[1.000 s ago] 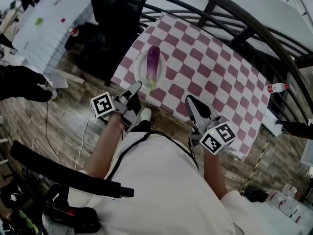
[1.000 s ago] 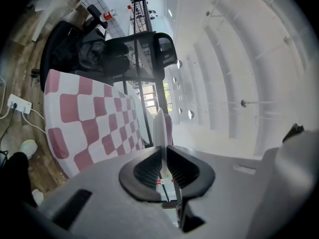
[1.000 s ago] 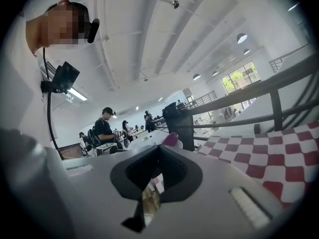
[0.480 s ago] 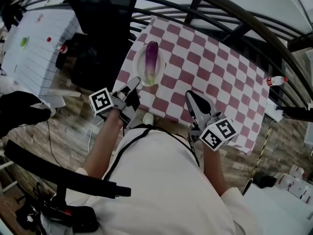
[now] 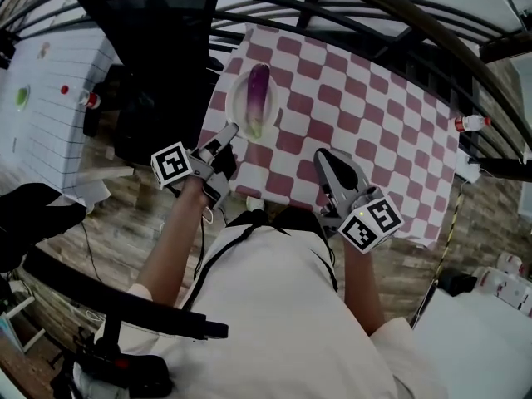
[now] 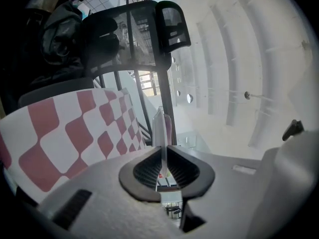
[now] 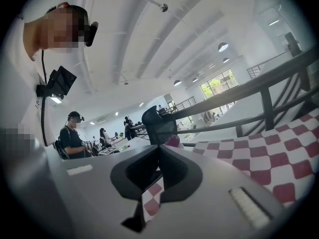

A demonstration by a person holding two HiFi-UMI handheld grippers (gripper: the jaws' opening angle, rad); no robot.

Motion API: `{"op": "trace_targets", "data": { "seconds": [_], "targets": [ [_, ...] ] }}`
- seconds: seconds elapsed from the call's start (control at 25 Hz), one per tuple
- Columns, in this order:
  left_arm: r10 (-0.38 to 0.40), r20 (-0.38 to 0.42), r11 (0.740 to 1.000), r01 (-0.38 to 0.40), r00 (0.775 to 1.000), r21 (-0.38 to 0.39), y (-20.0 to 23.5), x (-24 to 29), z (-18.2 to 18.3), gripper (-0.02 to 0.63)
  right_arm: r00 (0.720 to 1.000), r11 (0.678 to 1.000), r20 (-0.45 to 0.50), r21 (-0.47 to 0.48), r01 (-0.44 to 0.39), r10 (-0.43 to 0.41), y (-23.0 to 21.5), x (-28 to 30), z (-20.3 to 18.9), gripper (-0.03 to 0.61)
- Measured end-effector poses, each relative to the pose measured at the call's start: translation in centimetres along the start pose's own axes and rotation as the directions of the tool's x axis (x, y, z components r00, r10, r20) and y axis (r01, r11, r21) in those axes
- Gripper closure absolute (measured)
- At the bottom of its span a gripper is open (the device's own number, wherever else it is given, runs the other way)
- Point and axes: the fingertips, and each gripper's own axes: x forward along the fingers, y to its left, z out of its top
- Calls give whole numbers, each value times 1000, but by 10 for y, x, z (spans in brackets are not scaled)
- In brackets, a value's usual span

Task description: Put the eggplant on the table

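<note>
Up at the left end of the checked table (image 5: 374, 131), the eggplant (image 5: 258, 96) lies lengthwise on its white plate (image 5: 239, 110), green stem end toward you and purple body pointing away. Your left gripper (image 5: 230, 131) is right at the plate's near rim. Its own view shows the jaws just a thin slit apart, with the rim seen edge-on and lined up with that slit. Whether the pads actually touch the rim, I can't tell. It has no hold on the eggplant, which sits clear beyond the fingertips. Your right gripper (image 5: 326, 160) is over the table's near edge, well to the right of the plate. Its jaws are closed together at the tips with nothing between them, and only the table's checks show through the gap lower down. From that side, a bit of purple peeks over the top of the jaws. A black chair (image 5: 158, 32) stands just left of the table, and a small bottle (image 5: 468, 124) sits by the table's right end.
</note>
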Motion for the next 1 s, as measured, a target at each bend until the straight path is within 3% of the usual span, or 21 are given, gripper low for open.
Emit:
{"op": "trace_targets", "data": {
  "seconds": [0.52, 1.0],
  "targets": [
    [-21, 9, 1000, 21, 1000, 11, 17, 70, 35, 574, 1000, 1000, 0, 14, 9, -9, -51, 37, 0, 571],
    [15, 60, 1000, -16, 998, 19, 58, 142, 87, 574, 997, 998, -49, 20, -56, 57, -126, 105, 9, 571]
  ]
}}
